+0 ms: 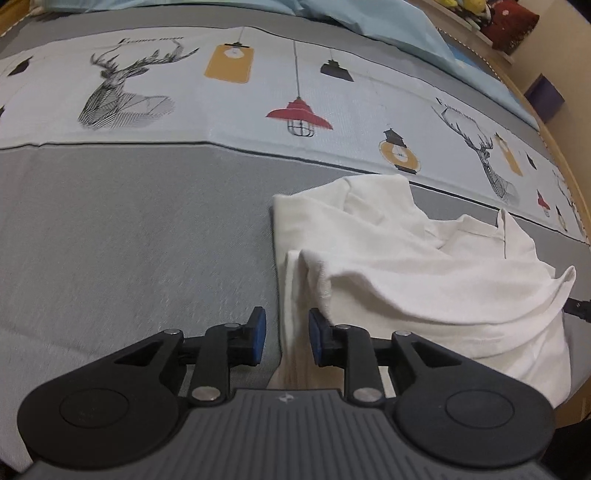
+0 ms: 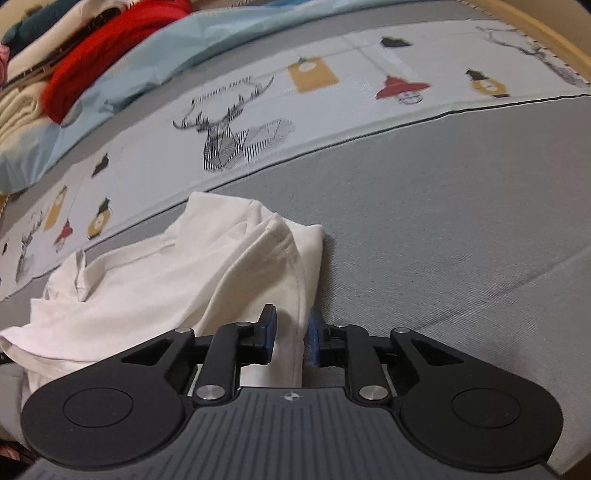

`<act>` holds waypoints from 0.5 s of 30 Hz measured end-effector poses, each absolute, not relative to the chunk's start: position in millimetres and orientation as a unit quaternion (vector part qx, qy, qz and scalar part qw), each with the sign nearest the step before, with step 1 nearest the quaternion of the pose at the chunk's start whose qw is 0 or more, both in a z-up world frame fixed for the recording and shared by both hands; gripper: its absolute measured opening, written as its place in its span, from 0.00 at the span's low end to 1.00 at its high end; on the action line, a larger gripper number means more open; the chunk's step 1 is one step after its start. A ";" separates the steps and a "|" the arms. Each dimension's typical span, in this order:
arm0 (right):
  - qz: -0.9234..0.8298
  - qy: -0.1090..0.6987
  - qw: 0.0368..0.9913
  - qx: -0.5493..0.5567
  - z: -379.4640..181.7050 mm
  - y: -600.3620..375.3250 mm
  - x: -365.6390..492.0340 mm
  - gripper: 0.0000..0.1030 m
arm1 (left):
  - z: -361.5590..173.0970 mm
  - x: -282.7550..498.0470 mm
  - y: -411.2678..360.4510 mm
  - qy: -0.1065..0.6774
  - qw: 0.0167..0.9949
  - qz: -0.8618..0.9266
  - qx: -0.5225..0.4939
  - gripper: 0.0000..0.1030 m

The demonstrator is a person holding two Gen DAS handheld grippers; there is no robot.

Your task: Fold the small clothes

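A small white garment [image 1: 424, 273] lies rumpled and partly folded on the grey bedspread [image 1: 129, 229] near the bed's front edge. My left gripper [image 1: 286, 338] is open, its blue pads straddling the garment's left folded edge. In the right wrist view the same garment [image 2: 177, 280] lies to the left. My right gripper [image 2: 291, 338] is open with the garment's right hem edge between its blue pads. Neither gripper is closed on the cloth.
The bedspread has a pale printed band [image 1: 258, 96] with deer and lamps. A light blue sheet [image 1: 388, 26] lies beyond it. Red and cream clothes [image 2: 74, 62] are stacked at the far left. The wooden bed frame [image 1: 546, 122] curves along the right.
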State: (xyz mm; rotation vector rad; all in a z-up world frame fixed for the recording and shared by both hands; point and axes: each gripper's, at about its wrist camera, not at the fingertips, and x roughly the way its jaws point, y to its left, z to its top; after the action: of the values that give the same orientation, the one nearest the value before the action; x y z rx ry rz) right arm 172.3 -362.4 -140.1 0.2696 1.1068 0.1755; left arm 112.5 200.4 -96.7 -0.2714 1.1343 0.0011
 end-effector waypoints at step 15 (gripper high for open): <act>0.107 0.500 0.845 0.155 -153.7 -351.0 217.9 0.23 | -102.4 165.9 190.5 0.501 0.855 -0.019 -0.134 0.27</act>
State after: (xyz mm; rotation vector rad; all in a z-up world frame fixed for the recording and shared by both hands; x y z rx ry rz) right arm 217.9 -351.0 -153.7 0.3268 1.0560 0.2252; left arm 165.9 190.5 -102.4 -0.2823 1.0541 -0.0391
